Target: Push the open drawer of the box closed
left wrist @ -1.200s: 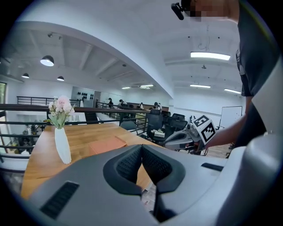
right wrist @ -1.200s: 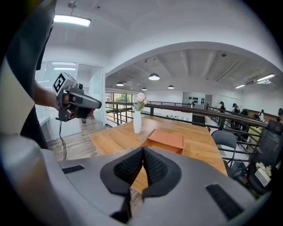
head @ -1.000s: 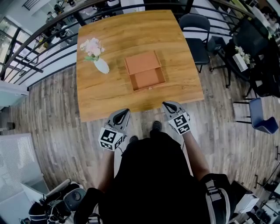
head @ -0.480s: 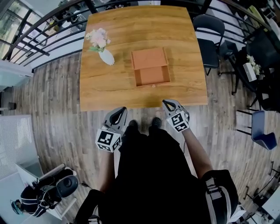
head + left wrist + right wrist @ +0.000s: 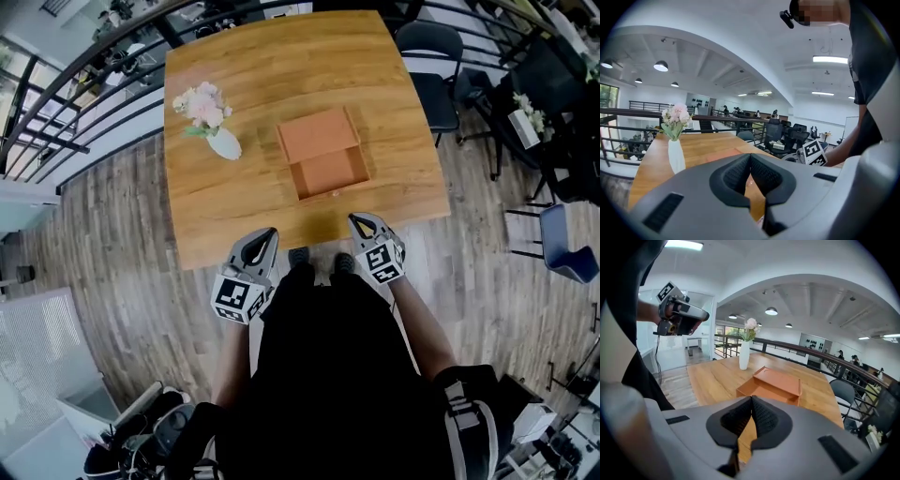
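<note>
Left tongs (image 5: 265, 236) and right tongs (image 5: 357, 223) — closed, empty — hover off the desk's (image 5: 234, 197) near edge; box (image 5: 319, 136) drawer (image 5: 330, 174) stands open.

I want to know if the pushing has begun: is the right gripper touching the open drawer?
Apart. The head view shows a strip of bare table between the right gripper and the front of the drawer.

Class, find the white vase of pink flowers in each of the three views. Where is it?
Head view: white vase of pink flowers, upper left of the picture.
Left gripper view: far left, mid-height.
Right gripper view: top centre, beyond the flat orange box.
Shared landmark: the brown wooden table it stands on.
</note>
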Available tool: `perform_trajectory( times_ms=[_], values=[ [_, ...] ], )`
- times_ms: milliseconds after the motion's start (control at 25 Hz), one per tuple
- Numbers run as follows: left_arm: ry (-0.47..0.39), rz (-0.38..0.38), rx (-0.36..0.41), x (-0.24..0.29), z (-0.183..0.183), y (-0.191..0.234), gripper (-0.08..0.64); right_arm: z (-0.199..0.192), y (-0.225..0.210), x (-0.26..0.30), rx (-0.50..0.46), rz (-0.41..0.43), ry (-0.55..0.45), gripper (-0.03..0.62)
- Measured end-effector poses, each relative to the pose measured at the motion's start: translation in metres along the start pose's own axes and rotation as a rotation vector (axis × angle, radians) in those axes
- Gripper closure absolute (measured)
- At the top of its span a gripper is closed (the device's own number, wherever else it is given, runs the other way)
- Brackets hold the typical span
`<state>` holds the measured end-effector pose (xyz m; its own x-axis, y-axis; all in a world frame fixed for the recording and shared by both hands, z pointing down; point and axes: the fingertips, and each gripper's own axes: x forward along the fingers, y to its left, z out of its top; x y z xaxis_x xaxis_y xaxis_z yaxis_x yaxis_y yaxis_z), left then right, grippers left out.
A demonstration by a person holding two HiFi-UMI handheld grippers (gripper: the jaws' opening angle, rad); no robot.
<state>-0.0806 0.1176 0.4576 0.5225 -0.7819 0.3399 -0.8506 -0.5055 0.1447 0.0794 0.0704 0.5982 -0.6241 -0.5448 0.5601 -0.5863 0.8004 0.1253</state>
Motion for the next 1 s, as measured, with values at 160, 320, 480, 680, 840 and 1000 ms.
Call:
perform_trajectory(
  times_ms=[160, 320, 480, 680, 840, 1000],
  values=[
    [-0.011, -0.104, 0.047, 0.021, 0.013, 0.025, 0.537, 0.006, -0.001, 0.026, 0.038, -0.053, 0.034, 0.577],
    [-0.019, -0.190, 0.061, 0.030, 0.018, 0.044, 0.537, 0.016, 0.004, 0.040, 0.050, -0.105, 0.050, 0.577],
    [-0.005, -0.257, 0.084, 0.043, 0.020, 0.061, 0.537, 0.016, 0.003, 0.050, 0.114, -0.164, 0.059, 0.577],
    [-0.003, -0.315, 0.103, 0.056, 0.027, 0.060, 0.537, 0.010, -0.006, 0.053, 0.184, -0.201, 0.075, 0.575],
    [0.002, -0.300, 0.113, 0.066, 0.024, 0.060, 0.537, 0.001, -0.017, 0.061, 0.205, -0.190, 0.074, 0.575],
    [0.009, -0.282, 0.103, 0.074, 0.028, 0.059, 0.537, -0.007, -0.024, 0.070, 0.195, -0.150, 0.097, 0.575]
  ],
)
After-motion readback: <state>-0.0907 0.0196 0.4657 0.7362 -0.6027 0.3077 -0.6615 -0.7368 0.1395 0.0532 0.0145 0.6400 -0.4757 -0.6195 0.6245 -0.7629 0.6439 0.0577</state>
